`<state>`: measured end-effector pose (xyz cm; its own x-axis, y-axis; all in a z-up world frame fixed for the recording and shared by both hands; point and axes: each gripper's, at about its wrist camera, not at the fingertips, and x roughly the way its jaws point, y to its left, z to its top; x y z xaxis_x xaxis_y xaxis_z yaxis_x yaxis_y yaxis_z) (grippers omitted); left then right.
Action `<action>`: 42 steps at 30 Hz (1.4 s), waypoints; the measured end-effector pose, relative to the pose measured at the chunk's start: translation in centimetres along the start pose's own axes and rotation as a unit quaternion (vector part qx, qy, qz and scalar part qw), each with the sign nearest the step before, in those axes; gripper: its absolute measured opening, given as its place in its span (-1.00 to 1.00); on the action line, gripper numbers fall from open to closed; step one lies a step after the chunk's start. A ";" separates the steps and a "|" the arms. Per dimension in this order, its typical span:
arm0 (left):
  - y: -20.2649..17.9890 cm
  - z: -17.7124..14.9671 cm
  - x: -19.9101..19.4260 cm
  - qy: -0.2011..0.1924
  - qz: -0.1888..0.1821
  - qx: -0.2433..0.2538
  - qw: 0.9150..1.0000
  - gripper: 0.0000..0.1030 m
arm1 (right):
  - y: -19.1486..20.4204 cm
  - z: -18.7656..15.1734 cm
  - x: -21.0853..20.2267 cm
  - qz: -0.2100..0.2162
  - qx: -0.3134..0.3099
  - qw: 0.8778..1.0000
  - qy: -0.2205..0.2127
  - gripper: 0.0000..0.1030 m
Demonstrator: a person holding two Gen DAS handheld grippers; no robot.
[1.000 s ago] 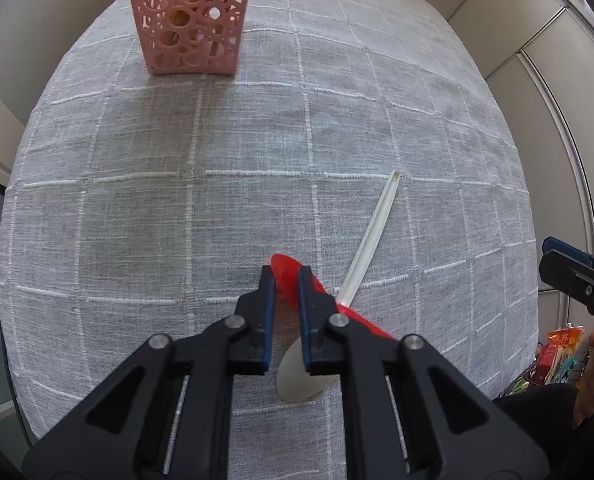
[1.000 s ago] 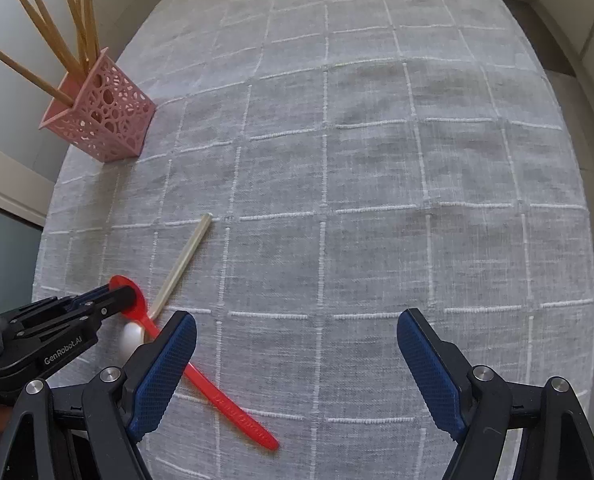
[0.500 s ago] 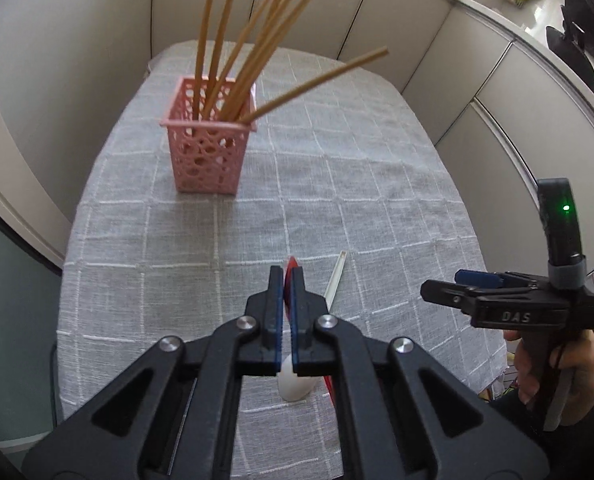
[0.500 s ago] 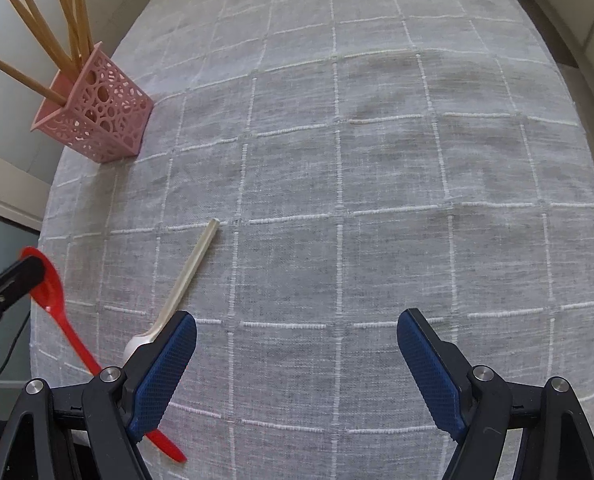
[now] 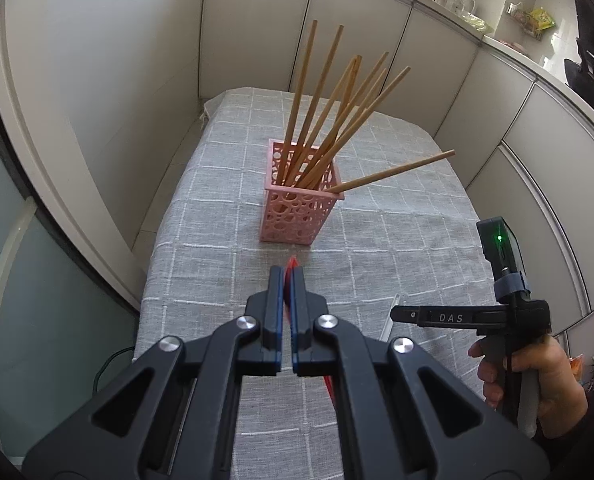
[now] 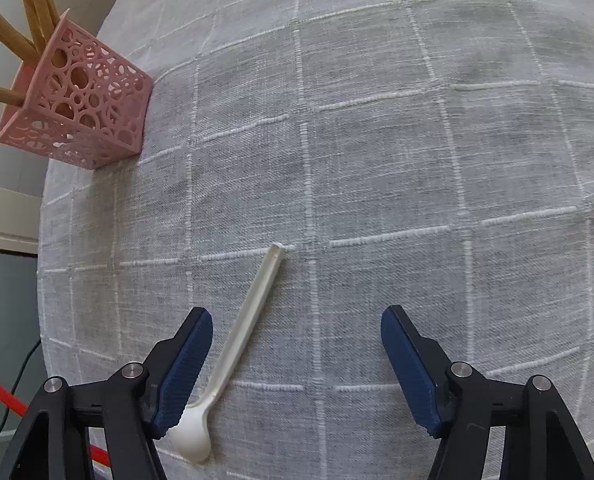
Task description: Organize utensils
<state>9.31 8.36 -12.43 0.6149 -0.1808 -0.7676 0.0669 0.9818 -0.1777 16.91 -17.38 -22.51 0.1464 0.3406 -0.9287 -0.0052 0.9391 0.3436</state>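
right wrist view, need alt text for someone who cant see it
The open right hand-held gripper hovers over a white plastic spoon lying on a grey checked tablecloth, its bowl beside the gripper's left finger. A pink perforated holder with wooden chopsticks stands at upper left.

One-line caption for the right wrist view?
Open right tongs hover over white spoon on grey tablecloth; pink holder beyond.
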 end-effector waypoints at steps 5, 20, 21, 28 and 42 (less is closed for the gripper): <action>0.1 0.0 0.3 0.005 0.007 0.003 1.000 -0.94 | 1.0 0.3 0.7 -0.028 -0.002 0.999 -0.018 0.33; -0.7 -0.8 1.0 0.027 0.017 0.021 0.999 -0.94 | 0.2 -0.2 0.2 -0.036 -0.016 0.998 -0.046 -0.88; -0.7 -0.8 1.0 0.028 0.016 0.021 0.999 -0.94 | -0.3 0.0 -0.2 -0.028 -0.009 0.998 -0.050 -0.88; -0.9 -0.6 0.8 0.018 0.011 0.020 1.000 -0.94 | -3.1 0.0 -4.6 0.013 0.012 0.995 -0.099 -0.93; -1.8 -0.5 0.0 -0.009 0.012 0.030 0.999 -0.94 | -1.4 -0.8 -11.5 0.059 -0.019 0.980 -0.190 -0.93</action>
<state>8.79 6.53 -12.38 0.6317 -0.1561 -0.7594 0.0990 0.9877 -0.1206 14.44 -22.60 -12.45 0.4995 0.4120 -0.7621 -0.0800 0.8979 0.4329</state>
